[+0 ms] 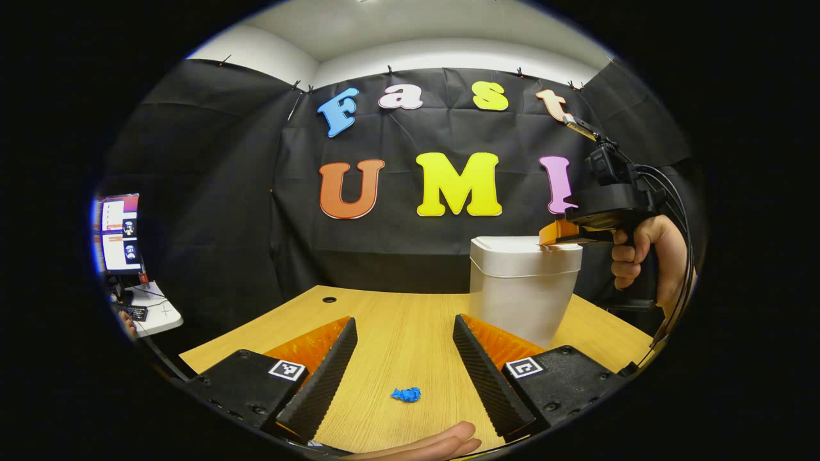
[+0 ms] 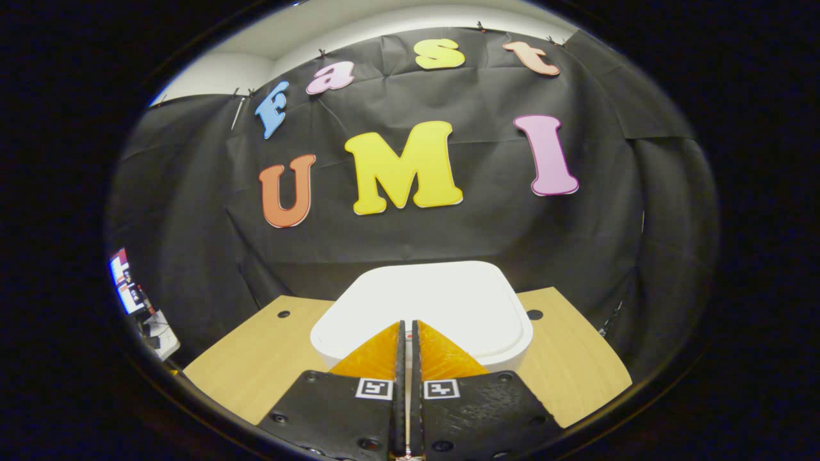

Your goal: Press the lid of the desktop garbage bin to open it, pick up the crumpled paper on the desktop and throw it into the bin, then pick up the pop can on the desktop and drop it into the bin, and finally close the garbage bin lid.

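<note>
Right gripper (image 2: 407, 330) is pinched closed, empty, over the closed lid of the white plastic bin (image 1: 520, 288) near the wooden tabletop's (image 1: 397, 320) far edge. Left gripper (image 1: 405, 330) gapes wide, empty; blue crumpled paper (image 1: 406, 394) lies near the front edge.

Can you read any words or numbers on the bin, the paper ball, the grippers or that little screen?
Bin: no words or numbers on it.
Crumpled paper: no writing to be seen.
Square markers on the left gripper: black-and-white patterns, not letters.
Screen: too small and blurred to read.
</note>
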### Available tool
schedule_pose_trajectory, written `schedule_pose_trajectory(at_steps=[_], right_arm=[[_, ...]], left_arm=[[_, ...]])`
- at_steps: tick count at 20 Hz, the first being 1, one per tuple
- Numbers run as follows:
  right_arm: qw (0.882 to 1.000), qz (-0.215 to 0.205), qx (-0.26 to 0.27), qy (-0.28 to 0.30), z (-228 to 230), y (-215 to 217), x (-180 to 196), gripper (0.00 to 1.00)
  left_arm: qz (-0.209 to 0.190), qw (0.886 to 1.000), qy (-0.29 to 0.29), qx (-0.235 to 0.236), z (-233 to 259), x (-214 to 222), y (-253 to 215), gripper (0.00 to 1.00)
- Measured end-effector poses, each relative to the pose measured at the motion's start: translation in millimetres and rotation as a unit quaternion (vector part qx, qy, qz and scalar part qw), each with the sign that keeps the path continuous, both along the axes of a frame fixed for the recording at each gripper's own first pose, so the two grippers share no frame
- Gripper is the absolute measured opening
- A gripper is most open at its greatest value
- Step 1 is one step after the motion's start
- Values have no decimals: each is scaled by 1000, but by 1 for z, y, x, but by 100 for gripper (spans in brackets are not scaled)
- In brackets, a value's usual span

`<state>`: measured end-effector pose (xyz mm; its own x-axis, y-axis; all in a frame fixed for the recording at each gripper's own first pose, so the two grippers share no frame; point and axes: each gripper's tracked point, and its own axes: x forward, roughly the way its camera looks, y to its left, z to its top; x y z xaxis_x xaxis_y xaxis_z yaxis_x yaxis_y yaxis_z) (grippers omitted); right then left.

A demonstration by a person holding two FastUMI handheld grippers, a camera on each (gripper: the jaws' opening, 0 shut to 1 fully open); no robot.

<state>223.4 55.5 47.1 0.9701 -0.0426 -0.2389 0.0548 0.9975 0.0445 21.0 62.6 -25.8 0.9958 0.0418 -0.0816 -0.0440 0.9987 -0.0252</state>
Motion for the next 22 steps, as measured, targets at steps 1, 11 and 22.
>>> schedule_pose_trajectory(at_steps=[1,11,22], right_arm=[[1000,-1,2,0,-4,0,-1,3],[999,15,43,-16,-9,0,-22,3],[999,29,20,-12,-50,-5,-79,72]], left_arm=[[2,1000,-1,2,0,1,0,97],[3,1000,15,10,-11,7,-3,97],[1,999,41,-1,-31,21,-1,98]])
